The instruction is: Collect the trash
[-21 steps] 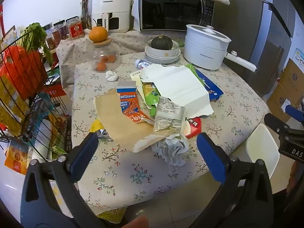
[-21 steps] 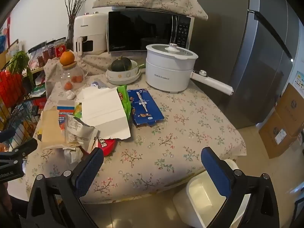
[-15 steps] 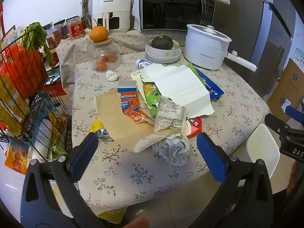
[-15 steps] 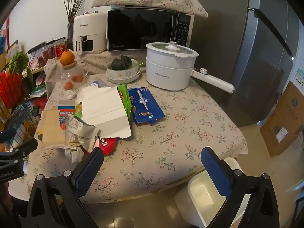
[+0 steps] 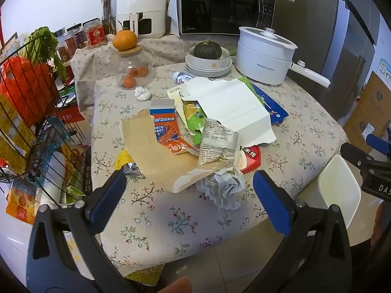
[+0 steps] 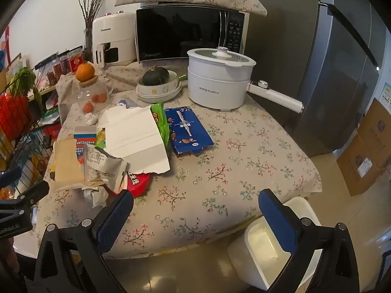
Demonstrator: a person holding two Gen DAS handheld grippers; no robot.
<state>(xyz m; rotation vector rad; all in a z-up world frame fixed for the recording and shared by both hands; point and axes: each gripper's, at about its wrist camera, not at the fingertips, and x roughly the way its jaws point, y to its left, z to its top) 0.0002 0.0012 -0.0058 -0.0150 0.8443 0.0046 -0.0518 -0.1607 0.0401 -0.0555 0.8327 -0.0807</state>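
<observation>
A heap of trash lies on the floral tablecloth: torn white paper (image 5: pixel 232 105), brown paper (image 5: pixel 156 153), an orange snack packet (image 5: pixel 168 131), a crumpled tissue (image 5: pixel 224 188), a red wrapper (image 5: pixel 250 157), a blue box (image 6: pixel 188 129). The white paper (image 6: pixel 134 136) also shows in the right wrist view. My left gripper (image 5: pixel 189 196) is open and empty, just in front of the tissue. My right gripper (image 6: pixel 196 216) is open and empty over the table's front edge. A white bin (image 6: pixel 268 246) stands on the floor below it.
A white pot (image 6: pixel 220 83), a bowl with a squash (image 6: pixel 157 85), a jar with an orange on top (image 5: pixel 133 68), a microwave (image 6: pixel 188 34) stand at the back. A wire rack of groceries (image 5: pixel 31 127) is at the left. Cardboard boxes (image 6: pixel 366 151) sit on the right.
Both grippers have drifted slightly forward and up; the scene shifts a little. Nothing was taken hold of or moved on the table.
</observation>
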